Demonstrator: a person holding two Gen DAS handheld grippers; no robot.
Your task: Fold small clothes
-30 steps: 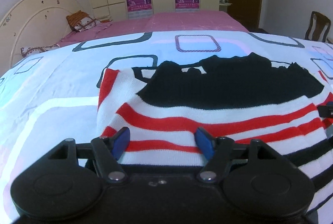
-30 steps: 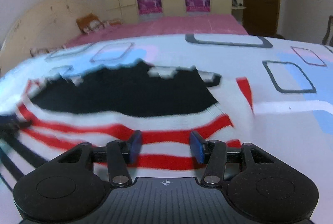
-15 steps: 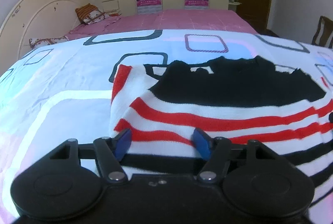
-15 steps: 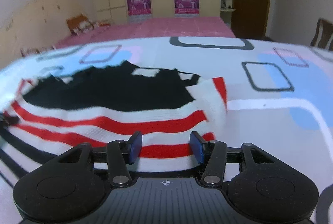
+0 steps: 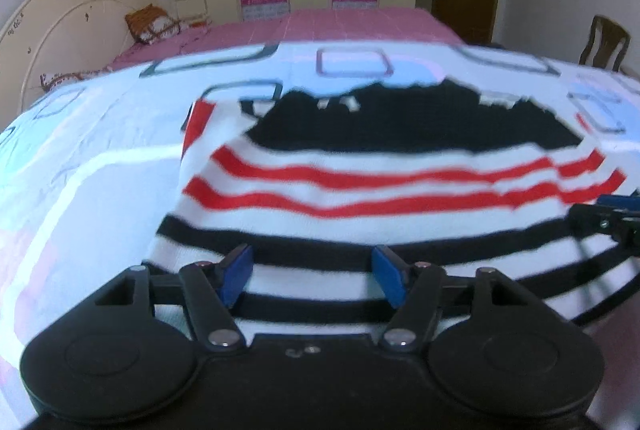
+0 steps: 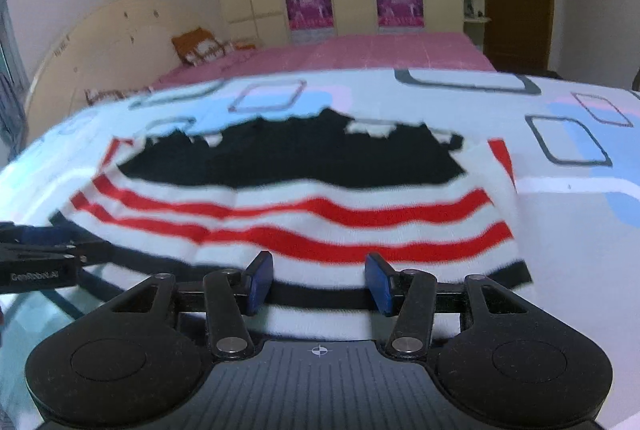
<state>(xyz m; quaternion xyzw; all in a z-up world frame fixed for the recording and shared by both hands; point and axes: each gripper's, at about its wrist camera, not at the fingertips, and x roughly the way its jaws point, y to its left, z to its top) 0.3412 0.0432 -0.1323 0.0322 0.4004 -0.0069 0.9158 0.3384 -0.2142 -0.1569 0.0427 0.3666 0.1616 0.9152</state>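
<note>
While both grippers, left [image 5: 312,276] and right [image 6: 318,284], stand apart (holding nothing), I risk rumpling the striped sweater's [image 5: 360,190] near hem.

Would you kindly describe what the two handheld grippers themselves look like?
Both are matte black plastic. The left gripper and right gripper each have two blue-padded fingers on slim linkage arms with silver pivot screws, flanked by round black housings. The right one's body is ribbed with a small crosshair mark. White lettering shows on the left gripper's side.
</note>
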